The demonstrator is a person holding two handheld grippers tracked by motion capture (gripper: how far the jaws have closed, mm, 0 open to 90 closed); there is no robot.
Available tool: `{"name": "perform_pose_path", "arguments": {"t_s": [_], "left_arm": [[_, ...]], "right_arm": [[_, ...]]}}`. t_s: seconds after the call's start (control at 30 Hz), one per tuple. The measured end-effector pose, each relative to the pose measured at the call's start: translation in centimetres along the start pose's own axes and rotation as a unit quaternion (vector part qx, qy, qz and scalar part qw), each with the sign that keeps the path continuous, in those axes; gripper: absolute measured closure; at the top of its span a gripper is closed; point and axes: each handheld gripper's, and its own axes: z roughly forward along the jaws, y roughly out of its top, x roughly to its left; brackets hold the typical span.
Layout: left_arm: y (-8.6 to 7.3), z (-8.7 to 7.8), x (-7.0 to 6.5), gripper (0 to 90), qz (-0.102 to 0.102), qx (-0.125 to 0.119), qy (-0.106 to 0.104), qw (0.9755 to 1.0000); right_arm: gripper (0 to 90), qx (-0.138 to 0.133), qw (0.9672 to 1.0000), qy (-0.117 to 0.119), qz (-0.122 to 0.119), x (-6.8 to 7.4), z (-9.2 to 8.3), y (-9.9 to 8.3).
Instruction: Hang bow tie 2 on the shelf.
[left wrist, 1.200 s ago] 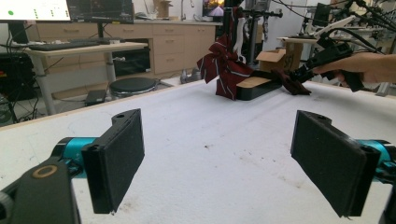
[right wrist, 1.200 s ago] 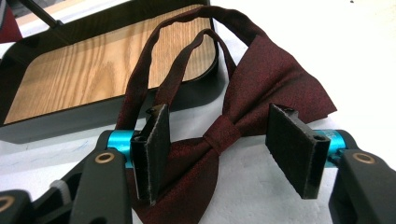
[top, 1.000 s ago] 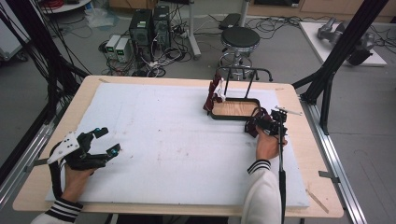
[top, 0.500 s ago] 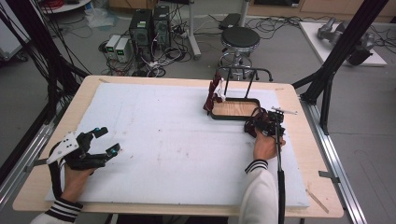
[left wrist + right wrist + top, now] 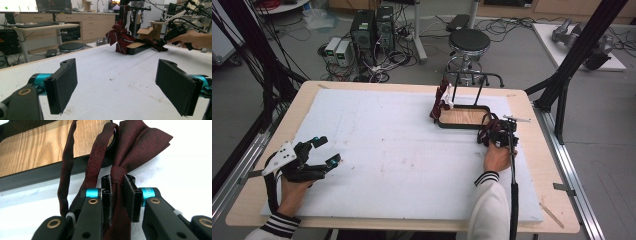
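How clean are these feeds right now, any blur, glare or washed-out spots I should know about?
High view: evenly lit, soft, the right gripper too small for detail. Left gripper view: near jaws sharp, background softer. Right gripper view: dark red bow tie crisp in weave, white foam pad nearly blown out.

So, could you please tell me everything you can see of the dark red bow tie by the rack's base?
The bow tie is dark red, finely woven cloth with a slight sheen. The right gripper is shut on its central knot, its wing spreads over the white table cover, and its two narrow straps trail across the rack's black-rimmed wooden base.
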Motion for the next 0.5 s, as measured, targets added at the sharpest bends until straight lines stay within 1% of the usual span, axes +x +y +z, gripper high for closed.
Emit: {"name": "perform_pose_path", "arguments": {"t_s": [0.03,0.13,0.2,0.27,0.37,0.5], "left_arm": [[0.0,0.0,0.0,18.0,0.001,0.0,0.0,1.0],[0.0,0.0,0.0,18.0,0.002,0.001,0.0,1.0],[0.0,0.0,0.0,18.0,0.001,0.001,0.0,1.0],[0.0,0.0,0.0,18.0,0.002,0.002,0.0,1.0],[0.0,0.0,0.0,18.0,0.003,0.002,0.0,1.0],[0.0,0.0,-0.1,18.0,0.003,0.005,-0.001,1.0]], "right_arm": [[78.5,0.0,1.0,0.0,-0.005,-0.1,0.0,0.0],[78.6,-0.001,1.0,0.0,-0.007,-0.1,-0.3,0.0],[78.6,-0.009,0.9999,-0.001,-0.012,-0.2,-0.5,0.1],[78.7,-0.014,0.9998,-0.001,-0.012,-0.2,-0.9,0.1],[78.7,-0.03,0.9992,0.001,-0.026,-0.1,-1.5,0.2],[78.7,-0.046,0.9983,0.008,-0.034,0.1,-2.3,0.3]]}}
